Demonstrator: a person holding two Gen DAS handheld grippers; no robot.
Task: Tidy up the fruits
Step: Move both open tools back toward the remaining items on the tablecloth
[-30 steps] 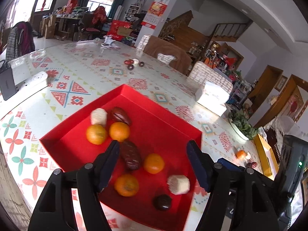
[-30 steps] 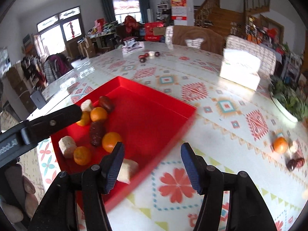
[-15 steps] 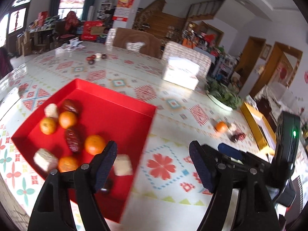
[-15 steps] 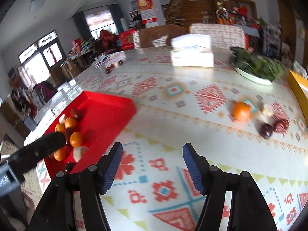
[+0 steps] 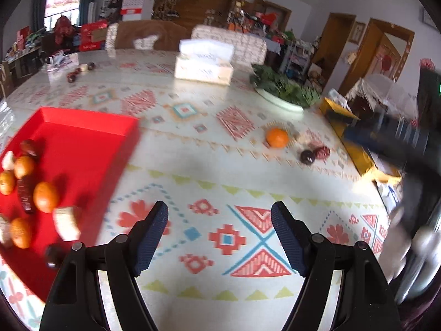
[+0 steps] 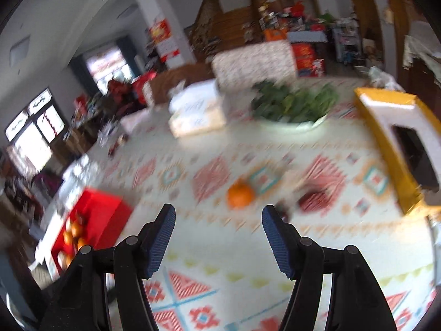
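Observation:
A red tray (image 5: 82, 138) at the left holds several oranges, dark dates and pale chunks; it also shows in the right wrist view (image 6: 102, 215). A loose orange (image 5: 277, 137) lies on the patterned tablecloth with a dark round fruit (image 5: 307, 156) and a red date (image 5: 322, 151) beside it. In the right wrist view the orange (image 6: 240, 194) lies just ahead of my right gripper (image 6: 219, 215), with the red date (image 6: 312, 199) to its right. My left gripper (image 5: 220, 211) is open and empty over bare cloth. My right gripper is open and empty.
A white tissue box (image 5: 204, 66) and a bowl of greens (image 5: 284, 91) stand at the back. A yellow box (image 6: 399, 143) stands at the right. More small fruits (image 5: 80, 71) lie far back left. The other gripper's dark body (image 5: 399, 138) crosses the left view's right side.
Both grippers have swung right, away from the red tray toward the loose orange and dates. Both stay open and empty.

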